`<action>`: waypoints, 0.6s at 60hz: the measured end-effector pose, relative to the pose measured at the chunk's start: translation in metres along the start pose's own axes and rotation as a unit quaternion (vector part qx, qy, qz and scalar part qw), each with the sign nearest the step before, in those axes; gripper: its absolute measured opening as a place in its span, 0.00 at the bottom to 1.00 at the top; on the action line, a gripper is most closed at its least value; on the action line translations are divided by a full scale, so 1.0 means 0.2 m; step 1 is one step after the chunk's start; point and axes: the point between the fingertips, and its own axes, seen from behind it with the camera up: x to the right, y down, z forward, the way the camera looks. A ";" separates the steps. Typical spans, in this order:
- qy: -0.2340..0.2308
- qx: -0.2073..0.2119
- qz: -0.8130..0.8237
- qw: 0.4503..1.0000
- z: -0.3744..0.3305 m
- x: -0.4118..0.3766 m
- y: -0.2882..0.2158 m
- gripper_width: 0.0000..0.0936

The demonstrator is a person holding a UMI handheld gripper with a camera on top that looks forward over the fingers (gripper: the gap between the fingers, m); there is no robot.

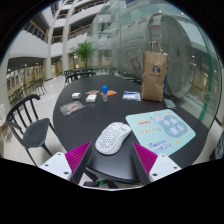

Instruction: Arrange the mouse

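Mouse (113, 138): white, perforated shell, lying in the lower centre of the frame on a round dark table (85, 125), just ahead of the gripper (116, 160) and roughly on the line between its two fingers, not held. Its right side lies beside or just over the edge of a printed mat.

Lower left of the frame: dark chair (28, 125) with a curved back, drawn up close to the table's edge.

Left of centre, further back on the table: flat dark packet (72, 107), then a small white box (92, 98) and a small blue-topped item (104, 92) near it; their details are too small to read.

Bottom centre: the gripper's fingers stand spread apart, pink pads (77, 156) facing inward, nothing clamped between them; the mouse rests on the table beyond the tips.

Centre right, mid-table: flat printed card or booklet (131, 96).

Upper right of centre: brown paper bag (153, 76) with handles, standing upright at the far edge of the table.

Lower right: pale printed mat (165, 128) with coloured cartoon figures, lying flat on the table.

Upper left background: potted plant (84, 50) and further tables and chairs in a bright atrium with glazed walls.
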 end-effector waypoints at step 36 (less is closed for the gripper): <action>-0.052 -0.051 -0.062 0.995 0.49 -0.21 -0.18 0.44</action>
